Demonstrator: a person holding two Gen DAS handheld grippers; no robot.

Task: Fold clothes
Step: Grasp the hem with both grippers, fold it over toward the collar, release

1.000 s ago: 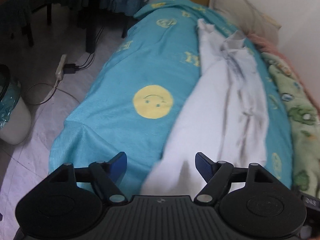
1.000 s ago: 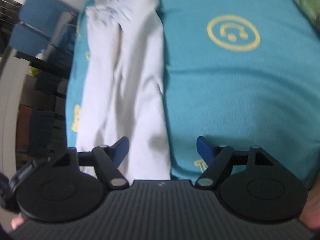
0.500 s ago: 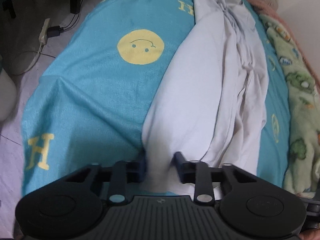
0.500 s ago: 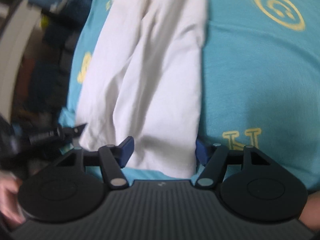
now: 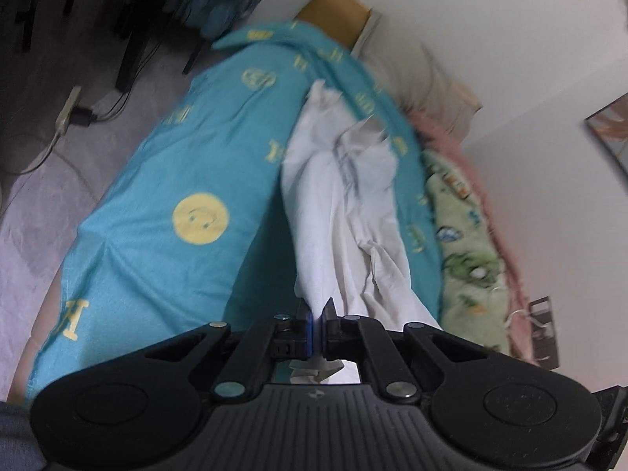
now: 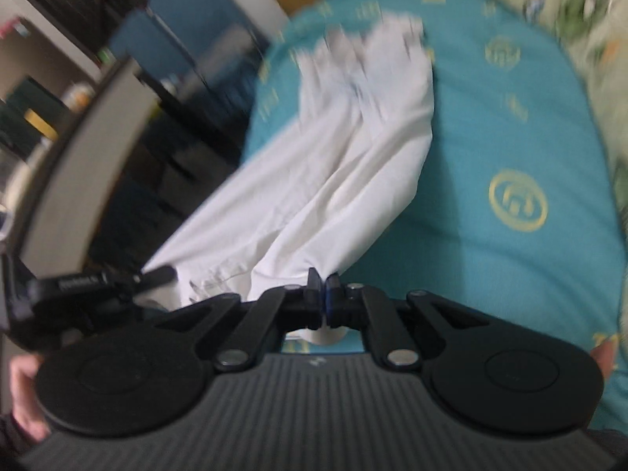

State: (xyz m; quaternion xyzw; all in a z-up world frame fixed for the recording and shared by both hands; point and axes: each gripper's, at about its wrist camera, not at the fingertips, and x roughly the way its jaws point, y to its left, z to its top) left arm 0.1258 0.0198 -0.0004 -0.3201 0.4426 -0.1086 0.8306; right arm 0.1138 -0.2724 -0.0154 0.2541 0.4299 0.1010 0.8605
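Along the bottom of the left wrist view, the left gripper [image 5: 317, 316] has its jaws pressed together on the near hem of a white garment [image 5: 345, 212], with a small tuft of cloth poking out behind the pads toward the camera. From that pinch the garment runs straight away from the gripper, lifted at the near end and lying further off on a turquoise bedspread [image 5: 188, 165] printed with yellow smiley faces and letters. Its far end is rumpled, close to a beige pillow [image 5: 424, 78] at the head of the bed. A green patterned blanket [image 5: 467, 243] lies along the right edge of the bedspread, just beside the garment's right side, and a power strip [image 5: 67, 108] with cables sits on the floor to the left. Across in the right wrist view, which is blurred, the right gripper [image 6: 324, 288] is likewise closed tight on a corner of the same white garment [image 6: 353, 157], the cloth fanning out up and away from the pads toward the far end of the bed. To the left of this pinch the hem stretches sideways to the left gripper [image 6: 157, 274], seen here as a dark shape whose grip I cannot make out clearly. The bedspread [image 6: 510, 137] fills the right side of this view, and a blue chair [image 6: 188, 23] stands beyond the bed.
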